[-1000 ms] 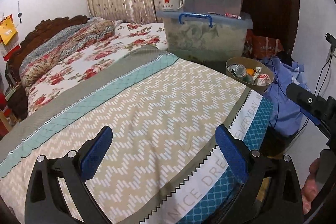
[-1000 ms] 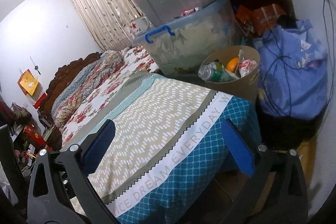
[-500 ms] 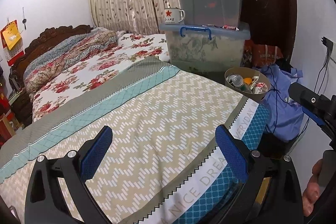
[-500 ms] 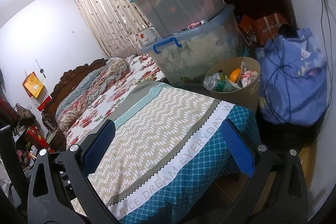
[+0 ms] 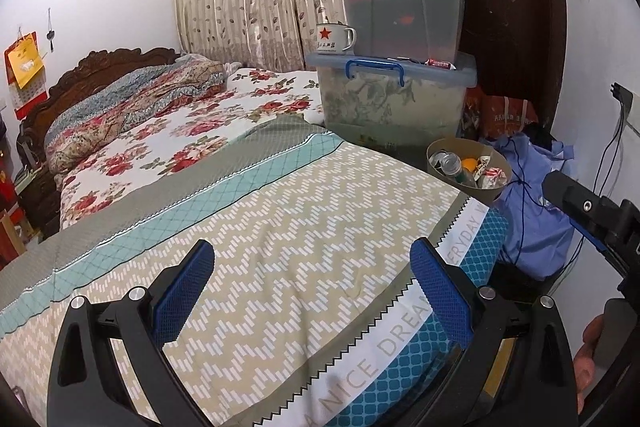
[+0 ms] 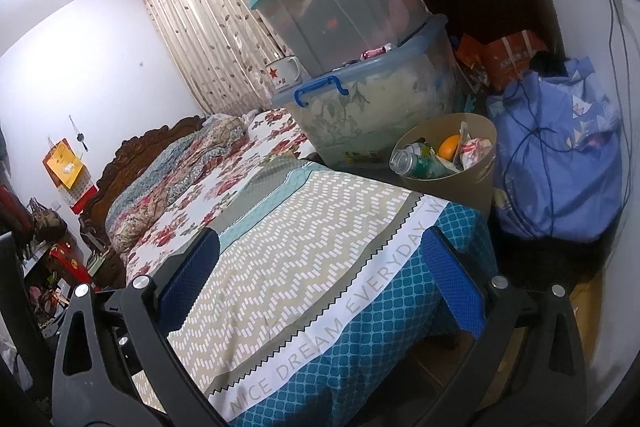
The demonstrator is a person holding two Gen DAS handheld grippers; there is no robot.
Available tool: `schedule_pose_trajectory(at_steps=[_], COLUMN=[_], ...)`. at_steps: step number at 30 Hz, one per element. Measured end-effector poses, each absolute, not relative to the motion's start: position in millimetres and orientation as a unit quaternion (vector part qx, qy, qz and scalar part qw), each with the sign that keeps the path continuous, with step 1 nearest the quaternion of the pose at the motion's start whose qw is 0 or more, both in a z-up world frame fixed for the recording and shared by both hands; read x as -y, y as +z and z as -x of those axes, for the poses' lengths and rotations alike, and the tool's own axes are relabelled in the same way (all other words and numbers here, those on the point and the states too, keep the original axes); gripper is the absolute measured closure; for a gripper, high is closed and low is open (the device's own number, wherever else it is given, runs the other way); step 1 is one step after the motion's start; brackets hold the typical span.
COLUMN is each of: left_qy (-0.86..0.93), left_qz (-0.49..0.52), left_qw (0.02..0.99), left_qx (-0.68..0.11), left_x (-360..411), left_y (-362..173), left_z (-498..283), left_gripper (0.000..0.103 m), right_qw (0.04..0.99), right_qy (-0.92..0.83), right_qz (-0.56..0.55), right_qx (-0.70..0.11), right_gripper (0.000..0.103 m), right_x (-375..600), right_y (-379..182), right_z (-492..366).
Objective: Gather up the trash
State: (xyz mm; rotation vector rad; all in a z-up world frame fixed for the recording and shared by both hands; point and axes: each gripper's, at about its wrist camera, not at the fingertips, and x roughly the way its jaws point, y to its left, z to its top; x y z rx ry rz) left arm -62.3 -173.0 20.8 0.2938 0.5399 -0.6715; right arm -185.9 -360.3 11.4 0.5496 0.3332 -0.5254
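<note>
Left hand-held gripper (image 5: 312, 279) spread wide and empty above the bed (image 5: 280, 227), right hand-held gripper (image 6: 320, 267) likewise agape holding nothing, tan trash bin (image 6: 476, 183) beyond the bed's foot corner holding a bottle (image 6: 416, 165), orange (image 6: 449, 146) and wrappers, beside 3 stacked storage boxes (image 6: 372, 107).

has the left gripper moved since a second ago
Yes. In the left wrist view the trash bin and the stacked storage boxes now look smaller and sit lower, with more curtain above, so the left gripper has pulled back and tilted up.
</note>
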Motion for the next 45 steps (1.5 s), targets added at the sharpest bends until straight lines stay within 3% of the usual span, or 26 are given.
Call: schedule_pose_trajectory(at_steps=[45], left_qy=[-0.3], left_qz=[-0.095], left_qw=[0.915], left_qx=[-0.253], left_x=[150.9], left_y=[26.9], left_z=[54.9], left_gripper=[0.009], right_qw=[0.926], right_qy=[-0.236], right_qz=[-0.231], right_qx=[-0.181], right_gripper=[0.003], right_x=[329.9], right_y=[12.9], right_z=[174.7])
